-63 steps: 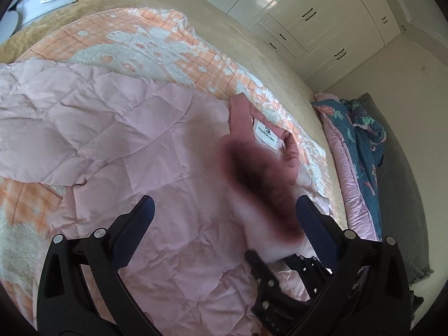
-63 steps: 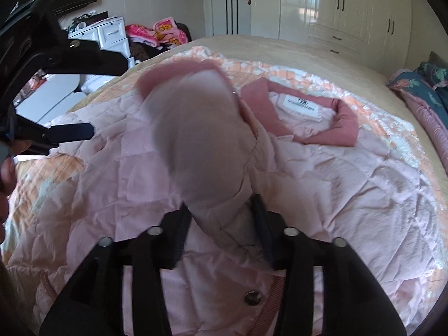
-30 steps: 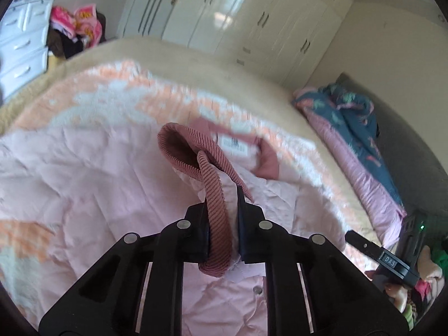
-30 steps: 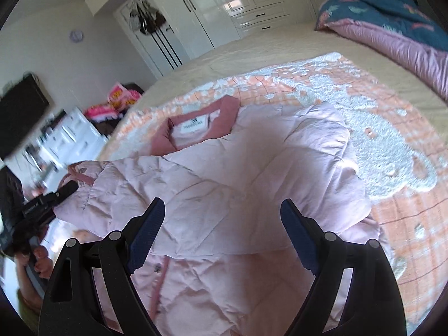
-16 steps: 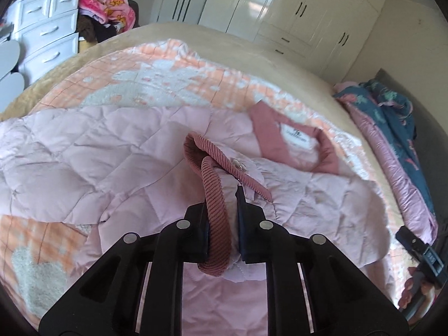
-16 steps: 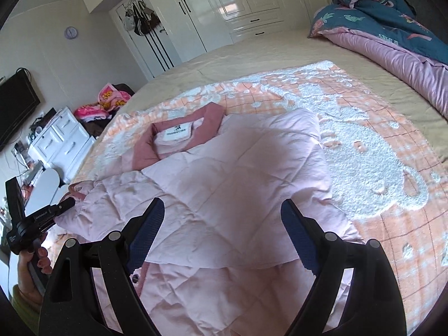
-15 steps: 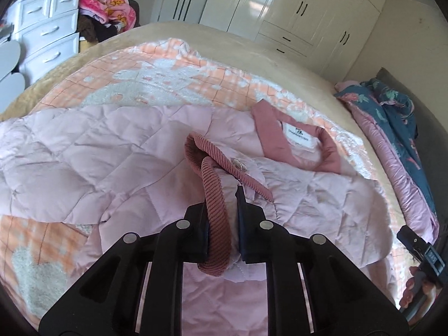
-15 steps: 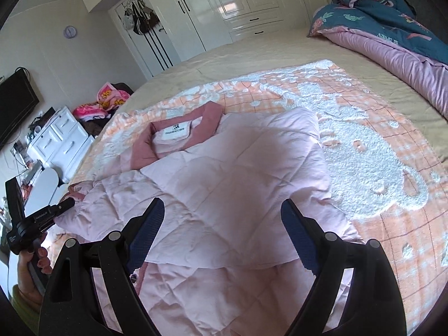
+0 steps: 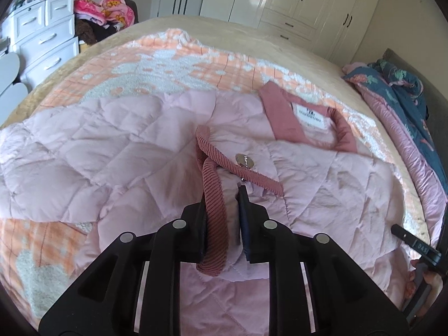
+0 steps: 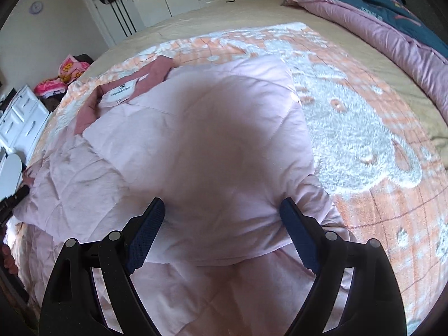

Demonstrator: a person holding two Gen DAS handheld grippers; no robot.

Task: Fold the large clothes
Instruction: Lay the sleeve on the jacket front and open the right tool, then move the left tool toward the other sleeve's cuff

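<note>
1. My left gripper (image 9: 222,218) is just starting to open, the ribbed cuff (image 9: 214,212) still between its jaws.
2. My right gripper (image 10: 222,233) stands wide, straddling a folded sleeve, gripping nothing.
3. The pink quilted jacket (image 9: 112,151) lies on the orange blanket (image 10: 364,128).

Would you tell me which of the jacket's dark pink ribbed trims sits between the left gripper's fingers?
The sleeve cuff, looped between the left gripper; the collar lies flat around the white label.

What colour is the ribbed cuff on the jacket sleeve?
Dusty rose, darker than the pale pink quilted jacket; the cuff shows best in the left wrist view.
</note>
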